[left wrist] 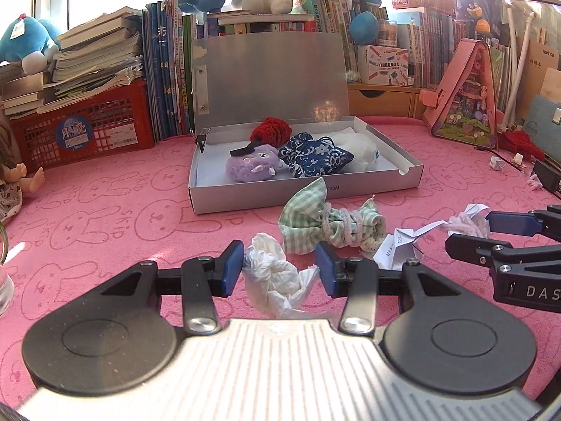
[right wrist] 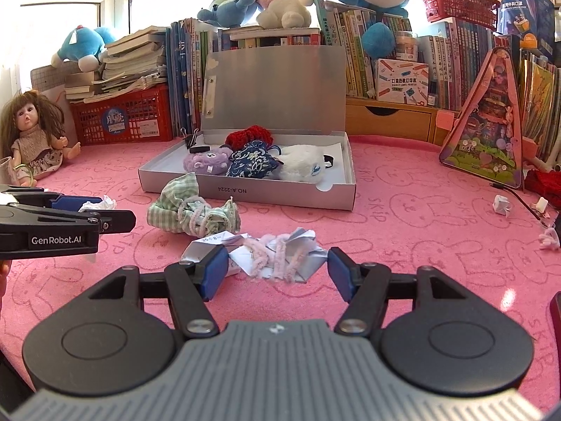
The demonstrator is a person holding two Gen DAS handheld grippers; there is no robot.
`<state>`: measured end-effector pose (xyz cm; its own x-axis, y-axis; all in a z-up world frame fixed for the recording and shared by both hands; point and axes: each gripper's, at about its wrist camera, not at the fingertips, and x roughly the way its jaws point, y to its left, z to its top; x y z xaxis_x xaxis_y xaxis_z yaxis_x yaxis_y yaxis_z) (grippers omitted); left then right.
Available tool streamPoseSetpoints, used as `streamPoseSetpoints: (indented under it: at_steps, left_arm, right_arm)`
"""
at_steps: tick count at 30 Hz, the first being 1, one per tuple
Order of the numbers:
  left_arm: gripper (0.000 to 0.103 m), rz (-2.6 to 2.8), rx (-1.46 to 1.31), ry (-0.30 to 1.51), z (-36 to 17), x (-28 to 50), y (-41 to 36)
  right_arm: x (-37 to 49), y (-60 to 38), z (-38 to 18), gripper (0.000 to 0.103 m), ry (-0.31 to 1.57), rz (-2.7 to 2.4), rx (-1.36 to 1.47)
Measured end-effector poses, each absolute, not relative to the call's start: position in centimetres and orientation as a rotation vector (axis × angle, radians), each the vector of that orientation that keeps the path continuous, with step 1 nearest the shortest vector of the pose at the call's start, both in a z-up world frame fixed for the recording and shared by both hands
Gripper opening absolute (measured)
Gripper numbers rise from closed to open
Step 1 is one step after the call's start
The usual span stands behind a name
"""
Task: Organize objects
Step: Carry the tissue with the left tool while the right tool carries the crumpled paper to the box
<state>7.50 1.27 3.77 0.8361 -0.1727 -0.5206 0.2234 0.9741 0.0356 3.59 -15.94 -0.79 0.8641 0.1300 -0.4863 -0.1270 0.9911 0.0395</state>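
My left gripper [left wrist: 280, 270] is shut on a crumpled white tissue [left wrist: 277, 280], held just above the pink mat. My right gripper [right wrist: 271, 268] is shut on a wad of white paper tangled with pink yarn [right wrist: 277, 252]. The two grippers are side by side, the right one [left wrist: 470, 231] showing at the right edge of the left wrist view. A green checked cloth bundle [left wrist: 329, 224] tied with pink cord lies on the mat just beyond them. Behind it the open grey box [left wrist: 217, 203] holds a purple plush [left wrist: 250, 166], a blue floral pouch [left wrist: 315, 156], a red knit piece [left wrist: 271, 131] and a white plush [left wrist: 361, 151].
A pink mat with rabbit prints [right wrist: 420, 231] covers the table. At the back are a red crate [left wrist: 87, 133] under stacked books, rows of books and plush toys. A doll [right wrist: 31, 133] sits far left. A pink triangular toy case [right wrist: 487, 133] and small paper scraps [right wrist: 501, 205] are at the right.
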Motion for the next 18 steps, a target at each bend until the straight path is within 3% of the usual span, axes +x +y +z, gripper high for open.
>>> streamPoseSetpoints:
  at_steps: [18]
  left_arm:
    - [0.052,-0.212,0.067,0.509,5.7,9.9,0.4]
  right_arm:
    - [5.2,-16.4,0.1,0.066,0.508,0.152,0.078]
